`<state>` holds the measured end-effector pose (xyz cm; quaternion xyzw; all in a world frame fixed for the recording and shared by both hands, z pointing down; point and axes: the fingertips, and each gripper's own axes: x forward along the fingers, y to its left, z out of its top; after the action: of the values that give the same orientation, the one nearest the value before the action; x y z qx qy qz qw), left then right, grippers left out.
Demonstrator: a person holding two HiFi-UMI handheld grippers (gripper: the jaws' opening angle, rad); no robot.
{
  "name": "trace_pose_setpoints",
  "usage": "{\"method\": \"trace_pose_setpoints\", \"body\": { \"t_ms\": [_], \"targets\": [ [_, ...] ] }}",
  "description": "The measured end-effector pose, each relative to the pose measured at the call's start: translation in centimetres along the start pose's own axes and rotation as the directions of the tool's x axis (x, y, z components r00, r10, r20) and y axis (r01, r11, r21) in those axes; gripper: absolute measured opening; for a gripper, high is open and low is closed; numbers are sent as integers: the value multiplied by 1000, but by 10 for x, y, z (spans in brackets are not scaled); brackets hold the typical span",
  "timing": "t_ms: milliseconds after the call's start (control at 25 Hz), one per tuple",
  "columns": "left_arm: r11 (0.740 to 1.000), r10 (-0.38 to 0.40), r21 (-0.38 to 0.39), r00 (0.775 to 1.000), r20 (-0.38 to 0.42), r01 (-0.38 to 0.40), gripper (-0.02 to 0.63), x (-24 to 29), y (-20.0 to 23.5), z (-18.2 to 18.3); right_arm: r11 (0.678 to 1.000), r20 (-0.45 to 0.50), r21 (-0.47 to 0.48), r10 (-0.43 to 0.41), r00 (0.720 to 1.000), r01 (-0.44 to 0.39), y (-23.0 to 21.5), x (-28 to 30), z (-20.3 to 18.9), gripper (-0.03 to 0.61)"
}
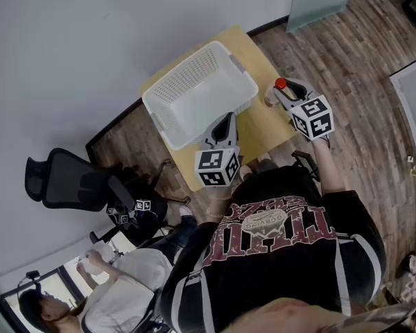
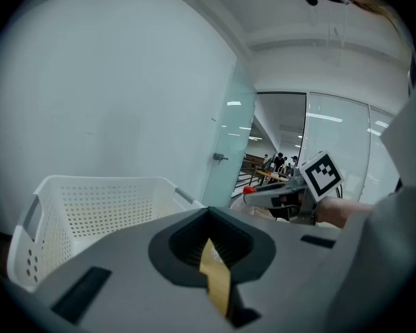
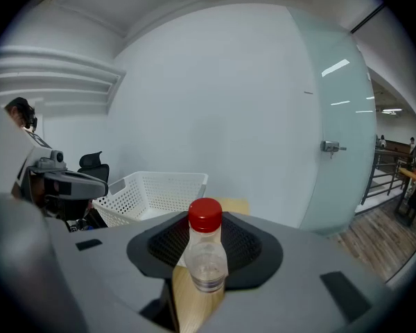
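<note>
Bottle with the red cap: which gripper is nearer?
Right. The right gripper has the bottle between its jaws. The left gripper is apart from it, off to the bottle's left, beside the basket.

In front of you stands a small table (image 1: 263, 127) with a pale wooden top. It is turned cornerwise to you on the plank floor (image 1: 360, 61), with its far corner close to the white wall (image 1: 90, 40). A white basket (image 1: 197, 92) of perforated plastic sits on the table and takes up most of its left and far part, with its long side running along the table's wall-side edge. At the right edge a clear bottle (image 1: 276, 92) with a red cap stands upright. You cannot tell whether its base rests on the top.
</note>
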<state>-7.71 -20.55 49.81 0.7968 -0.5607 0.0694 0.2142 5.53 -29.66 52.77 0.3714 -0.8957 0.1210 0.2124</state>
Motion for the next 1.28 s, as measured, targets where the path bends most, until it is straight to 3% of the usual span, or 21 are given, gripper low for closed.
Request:
{"method": "trace_pose_setpoints", "body": {
  "t_ms": [440,1280],
  "targets": [
    [1000,10,1,1000,-7,-10,32,-4,-2,-5,1000,-52,7,17,999,-16,4,17,-36,153],
    [1000,25,-1,999,-22,-25,32,-8,-5,-14,999,-81,-27,28,996,-31,14,26,-67,153]
  ]
}}
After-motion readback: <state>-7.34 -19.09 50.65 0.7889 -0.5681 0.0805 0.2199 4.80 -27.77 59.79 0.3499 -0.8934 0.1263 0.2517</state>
